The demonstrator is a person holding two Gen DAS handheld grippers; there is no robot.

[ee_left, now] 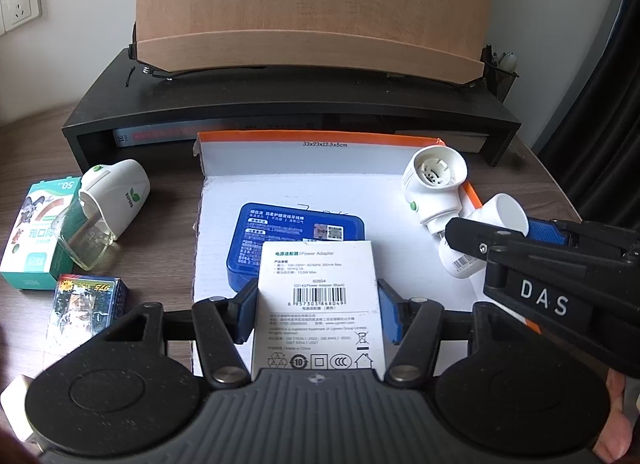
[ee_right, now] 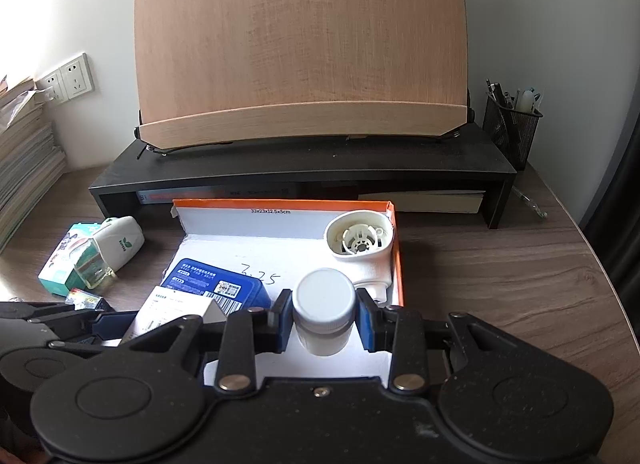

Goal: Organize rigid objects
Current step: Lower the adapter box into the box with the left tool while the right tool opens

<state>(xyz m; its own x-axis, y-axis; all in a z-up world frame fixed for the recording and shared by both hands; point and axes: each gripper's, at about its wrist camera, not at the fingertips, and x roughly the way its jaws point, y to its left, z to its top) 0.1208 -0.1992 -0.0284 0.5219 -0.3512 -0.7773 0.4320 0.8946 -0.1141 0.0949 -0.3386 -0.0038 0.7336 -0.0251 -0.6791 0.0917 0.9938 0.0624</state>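
Note:
My left gripper [ee_left: 316,314] is shut on a white power adapter box [ee_left: 318,304], held over the near part of the shallow white cardboard tray [ee_left: 248,172]. A blue tin [ee_left: 296,236] lies in the tray just beyond it. My right gripper [ee_right: 323,318] is shut on a white bottle with a grey-white cap [ee_right: 324,306], held above the tray's right side [ee_right: 394,264]. The bottle also shows in the left wrist view [ee_left: 502,218]. A white plug-in device [ee_left: 434,180] lies in the tray's far right corner, also visible in the right wrist view [ee_right: 360,244].
Left of the tray on the wooden desk lie a white repellent heater with a liquid bottle [ee_left: 108,204], a green-white box [ee_left: 36,232] and a card pack [ee_left: 90,300]. A black monitor riser [ee_left: 280,104] with a wooden panel stands behind. A mesh pen holder [ee_right: 512,128] is at the right.

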